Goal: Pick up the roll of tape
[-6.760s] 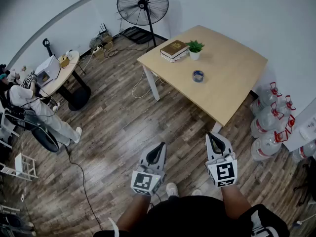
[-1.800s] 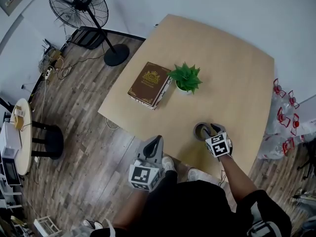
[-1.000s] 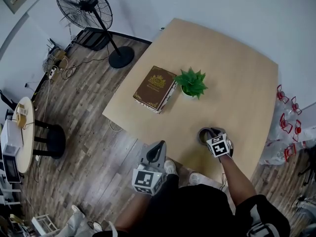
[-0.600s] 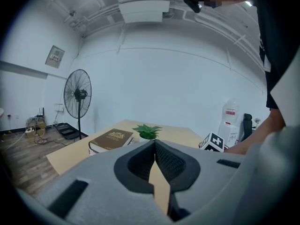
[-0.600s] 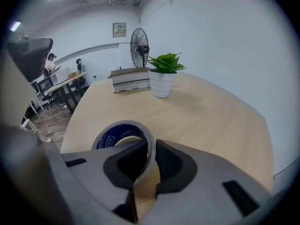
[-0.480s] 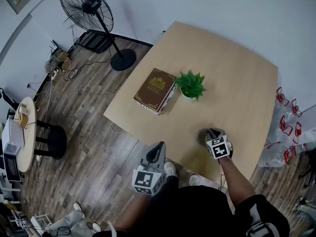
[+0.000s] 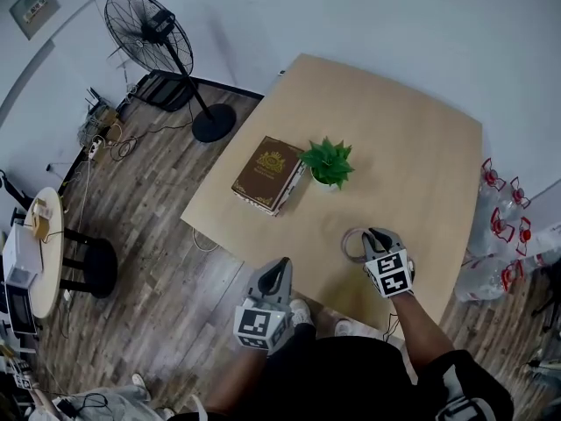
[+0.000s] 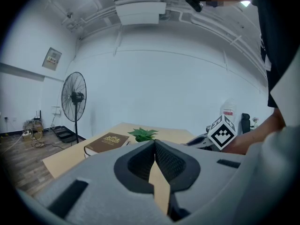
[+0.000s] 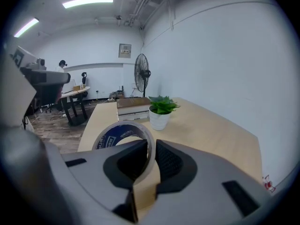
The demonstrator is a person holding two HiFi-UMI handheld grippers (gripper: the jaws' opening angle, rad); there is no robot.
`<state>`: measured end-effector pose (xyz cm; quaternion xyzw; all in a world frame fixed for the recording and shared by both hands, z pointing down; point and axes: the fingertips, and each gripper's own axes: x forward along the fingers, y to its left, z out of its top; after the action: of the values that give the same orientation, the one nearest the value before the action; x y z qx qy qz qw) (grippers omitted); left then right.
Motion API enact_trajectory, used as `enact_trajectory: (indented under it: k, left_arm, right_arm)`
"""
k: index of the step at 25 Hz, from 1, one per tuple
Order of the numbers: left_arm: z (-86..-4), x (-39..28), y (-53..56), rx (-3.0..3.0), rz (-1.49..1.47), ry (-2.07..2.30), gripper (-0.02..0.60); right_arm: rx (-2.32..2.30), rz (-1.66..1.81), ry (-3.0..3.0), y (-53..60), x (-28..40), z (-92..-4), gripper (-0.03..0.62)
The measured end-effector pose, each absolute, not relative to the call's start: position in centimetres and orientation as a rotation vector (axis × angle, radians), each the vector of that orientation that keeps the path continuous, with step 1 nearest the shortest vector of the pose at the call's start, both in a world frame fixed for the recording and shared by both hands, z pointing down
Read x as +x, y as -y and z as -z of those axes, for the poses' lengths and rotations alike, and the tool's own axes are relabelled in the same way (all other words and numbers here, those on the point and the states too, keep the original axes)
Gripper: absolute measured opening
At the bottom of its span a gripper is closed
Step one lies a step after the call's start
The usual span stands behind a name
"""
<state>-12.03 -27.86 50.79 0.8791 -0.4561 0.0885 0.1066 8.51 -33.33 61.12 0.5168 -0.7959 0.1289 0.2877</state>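
The roll of tape (image 9: 123,134) is a thin-walled ring, tan outside w/ a blue printed liner inside, held on edge so the table shows through its open centre. The right gripper (image 9: 151,146) pinches the ring's wall: one dark ribbed pad inside the loop, the other outside, both pressing on it. In the head view the roll hangs at that gripper's tip over the near part of the table (image 7: 412,139) and looks clear of the smooth, pale wood top.

Further back on the table lie a brown hardback book (image 7: 267,174) w/ a gold emblem & just beside it a small plant (image 7: 327,162), spiky green leaves in a white pot.

Right forearm reaches fwd from the body, gripper tipped downward, marker cube facing up. The left gripper (image 7: 279,267) is held back off the table edge, over the plank floor (image 7: 158,235), roughly level — jaw tips pressed together, nothing between them.
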Motion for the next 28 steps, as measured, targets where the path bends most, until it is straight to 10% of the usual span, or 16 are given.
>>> enact_trajectory:
  k: [28]
  left_arm:
    - [-45.6,-8.2,25.4,2.789,-0.17,1.288,0.0]
  right_arm:
    - [1.702,0.067,2.577,28.1,7.4,-36.3,0.051]
